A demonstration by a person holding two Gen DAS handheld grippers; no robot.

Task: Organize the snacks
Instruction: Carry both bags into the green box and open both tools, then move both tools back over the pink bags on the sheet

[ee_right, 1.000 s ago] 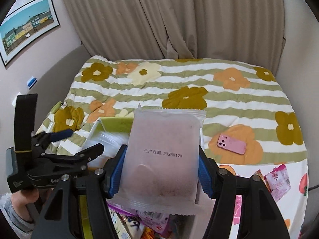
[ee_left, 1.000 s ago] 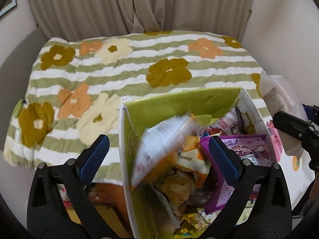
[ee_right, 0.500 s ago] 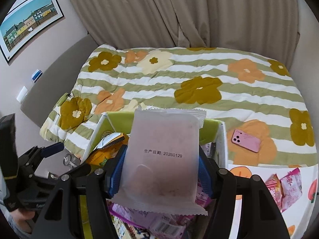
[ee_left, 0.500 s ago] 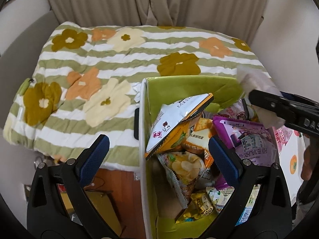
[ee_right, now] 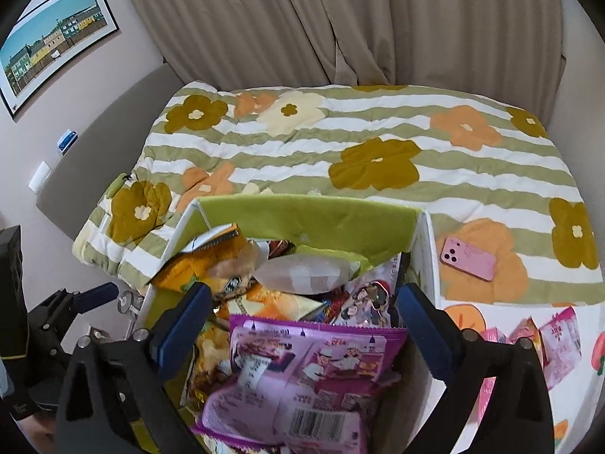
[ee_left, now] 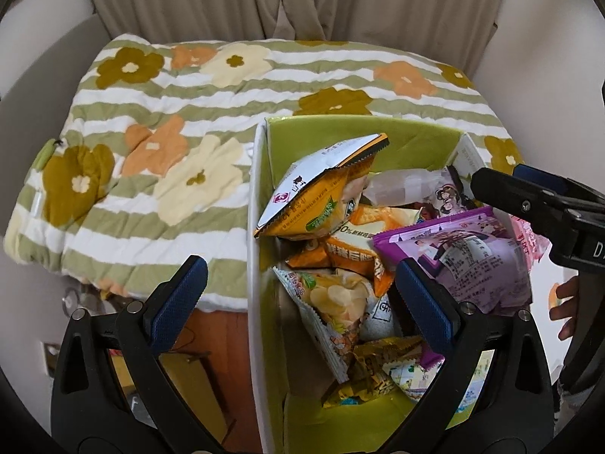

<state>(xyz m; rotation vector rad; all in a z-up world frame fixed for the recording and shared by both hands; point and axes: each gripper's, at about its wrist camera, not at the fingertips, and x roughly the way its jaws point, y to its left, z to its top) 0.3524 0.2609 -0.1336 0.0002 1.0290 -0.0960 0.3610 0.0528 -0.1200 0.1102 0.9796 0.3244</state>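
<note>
A white box with a green lining (ee_left: 340,132) (ee_right: 302,219) stands on the bed, full of snack packets. The frosted white packet (ee_right: 302,273) (ee_left: 401,185) lies loose on top at the far end. A purple packet (ee_right: 302,363) (ee_left: 469,257) and an orange chip bag (ee_left: 317,196) lie beside it. My right gripper (ee_right: 302,325) is open and empty above the box; it also shows in the left wrist view (ee_left: 529,196). My left gripper (ee_left: 298,302) is open and empty over the box's left wall.
A pink phone (ee_right: 469,257) lies on the flowered quilt (ee_right: 378,140) right of the box. Pink snack packets (ee_right: 556,336) lie on the sheet at the right. Wooden floor and clutter (ee_left: 196,359) show below the bed's left edge. Curtains hang behind.
My right gripper opened and let go of the frosted white packet, which now lies in the box. Both grippers moved closer over the box.
</note>
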